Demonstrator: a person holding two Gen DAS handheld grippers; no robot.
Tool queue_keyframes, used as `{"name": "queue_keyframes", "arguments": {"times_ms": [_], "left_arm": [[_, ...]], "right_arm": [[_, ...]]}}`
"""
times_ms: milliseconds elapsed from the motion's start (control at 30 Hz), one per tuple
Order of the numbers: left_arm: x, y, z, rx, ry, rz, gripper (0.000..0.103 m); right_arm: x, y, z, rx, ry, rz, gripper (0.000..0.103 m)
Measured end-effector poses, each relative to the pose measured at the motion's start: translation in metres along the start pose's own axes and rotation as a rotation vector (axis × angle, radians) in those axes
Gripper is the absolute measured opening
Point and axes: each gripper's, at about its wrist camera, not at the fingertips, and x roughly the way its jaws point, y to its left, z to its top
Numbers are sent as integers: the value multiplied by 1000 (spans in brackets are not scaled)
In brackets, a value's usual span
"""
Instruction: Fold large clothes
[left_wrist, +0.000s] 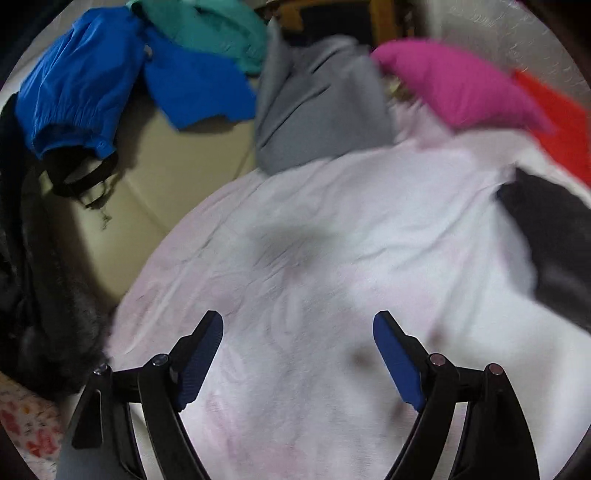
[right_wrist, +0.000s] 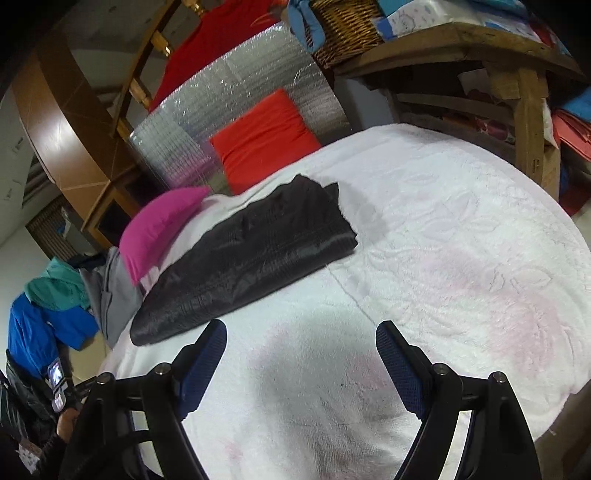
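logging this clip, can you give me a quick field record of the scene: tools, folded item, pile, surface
left tool: open, empty, above the blanket
right tool: open, empty, above the blanket
surface: white blanket
folded item: black garment, lying flat on the blanket
beside it: pink pillow, orange cushion
unfolded pile: blue garment, teal garment, grey garment

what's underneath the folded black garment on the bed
The folded black garment lies flat on the white blanket. Its near-left end sits beside the magenta pillow. Whatever lies directly beneath the black fabric is covered and cannot be seen.
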Motion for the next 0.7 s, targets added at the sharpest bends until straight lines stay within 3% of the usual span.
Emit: {"name": "queue_keyframes", "arguments": {"times_ms": [67,167,233,267,300,433,567,667,700], "left_arm": [[3,-17,-13,68,-19,-71,85],[23,-26,-36,114,12,-88,85],[51,-17,-55,81,65,-29,88],[52,-5,-60,14,11,-46,93],[53,3,-62,-17,4,4,93],[43,26,-46,-16,-12,85,92],[11,27,-15,-46,-91,-24,92],[-1,-1,10,-16,-102,-177,92],[-2,-19,20,6,-90,-260,92]], "right_arm": [[-3,-3,2,1,-6,-9,85],[-3,-7,3,6,0,-26,85],[-3,-10,3,6,6,-41,85],[-4,-12,3,4,7,-46,85],[-6,-14,3,2,7,-51,85],[-6,-28,8,24,9,-74,85],[19,-33,29,32,42,-57,86],[54,-30,56,15,84,9,86],[69,-31,66,19,109,27,86]]}}
